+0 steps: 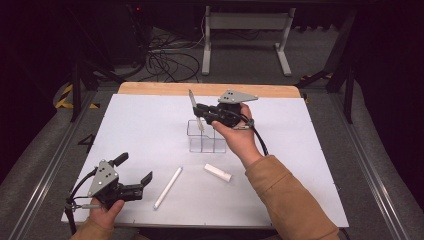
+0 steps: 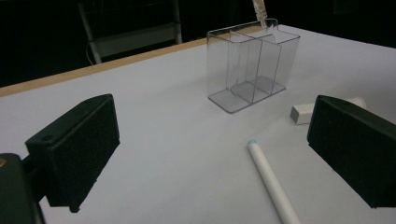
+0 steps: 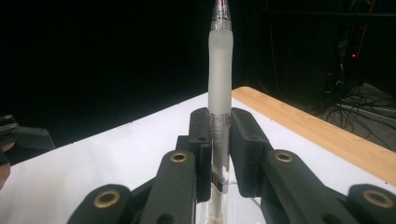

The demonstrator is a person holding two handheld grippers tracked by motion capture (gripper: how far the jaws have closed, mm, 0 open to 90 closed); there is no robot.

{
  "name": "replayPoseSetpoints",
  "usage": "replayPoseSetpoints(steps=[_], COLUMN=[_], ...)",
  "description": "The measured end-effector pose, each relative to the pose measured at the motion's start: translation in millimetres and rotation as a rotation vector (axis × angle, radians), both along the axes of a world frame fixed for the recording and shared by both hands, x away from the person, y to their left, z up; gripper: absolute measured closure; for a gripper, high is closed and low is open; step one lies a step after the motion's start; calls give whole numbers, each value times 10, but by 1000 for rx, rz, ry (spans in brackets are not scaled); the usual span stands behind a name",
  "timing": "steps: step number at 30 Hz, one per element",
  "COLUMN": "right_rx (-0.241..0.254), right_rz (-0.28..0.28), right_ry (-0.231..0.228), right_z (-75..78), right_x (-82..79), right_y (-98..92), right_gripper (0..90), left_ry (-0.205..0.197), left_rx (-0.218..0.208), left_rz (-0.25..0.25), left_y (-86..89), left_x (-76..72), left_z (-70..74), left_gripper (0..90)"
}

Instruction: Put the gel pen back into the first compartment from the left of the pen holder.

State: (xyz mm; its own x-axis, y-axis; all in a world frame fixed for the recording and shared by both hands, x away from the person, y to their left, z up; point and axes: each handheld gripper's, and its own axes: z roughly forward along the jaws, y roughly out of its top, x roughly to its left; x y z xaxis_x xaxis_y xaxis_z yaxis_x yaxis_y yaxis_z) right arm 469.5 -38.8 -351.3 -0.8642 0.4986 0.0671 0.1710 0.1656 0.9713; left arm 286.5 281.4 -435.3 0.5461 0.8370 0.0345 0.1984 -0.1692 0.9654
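A clear plastic holder [image 1: 205, 136] with several compartments stands near the middle of the white table [image 1: 150, 130]. My right gripper [image 1: 199, 111] hangs over the holder's left end, shut on a clear pen [image 1: 195, 111] held upright, its lower end dipping toward the leftmost compartment. In the right gripper view the pen [image 3: 220, 88] rises between the two black pads [image 3: 246, 149]. My left gripper [image 1: 134, 172] rests open at the front left edge. A white pen [image 1: 168, 187] lies flat in front of it, and a short white stick [image 1: 217, 172] lies farther right.
The holder [image 2: 252, 65] shows far ahead in the left gripper view, with the white pen [image 2: 273, 184] and the short stick [image 2: 303, 112] between the open jaws. A wooden strip [image 1: 210, 89] edges the far side. Cables [image 1: 170, 62] and a desk frame [image 1: 247, 30] sit beyond.
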Motion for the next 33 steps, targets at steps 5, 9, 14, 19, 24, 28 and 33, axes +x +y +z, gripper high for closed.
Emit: replayPoseSetpoints(steps=[5, 9, 14, 19, 24, 28, 33], right_rx=[7, 4, -2, -13, -25, -33, -49], right_rz=[-2, -3, -11, -15, -16, -14, -11], right_ry=[-7, -11, -20, -14, -11, 4, 6], right_z=[-17, -33, -49, -80, -144, -202, -258], right_x=[15, 23, 34, 43, 50, 56, 51], right_y=[53, 86, 102, 127, 160, 180, 202], right_gripper=[794, 794, 794, 794, 793, 793, 793], left_ry=[18, 8, 12, -6, -4, -7, 2], left_rx=[-6, -15, -9, 12, 25, 43, 52], left_rz=[8, 2, -15, -35, -27, 0, 5], left_y=[-18, -10, -15, -6, -11, 7, 15], left_x=[10, -3, -6, -31, -34, -35, -21], left_z=[3, 18, 16, 27, 20, 13, 2], left_gripper=[19, 9, 10, 14, 25, 71, 85])
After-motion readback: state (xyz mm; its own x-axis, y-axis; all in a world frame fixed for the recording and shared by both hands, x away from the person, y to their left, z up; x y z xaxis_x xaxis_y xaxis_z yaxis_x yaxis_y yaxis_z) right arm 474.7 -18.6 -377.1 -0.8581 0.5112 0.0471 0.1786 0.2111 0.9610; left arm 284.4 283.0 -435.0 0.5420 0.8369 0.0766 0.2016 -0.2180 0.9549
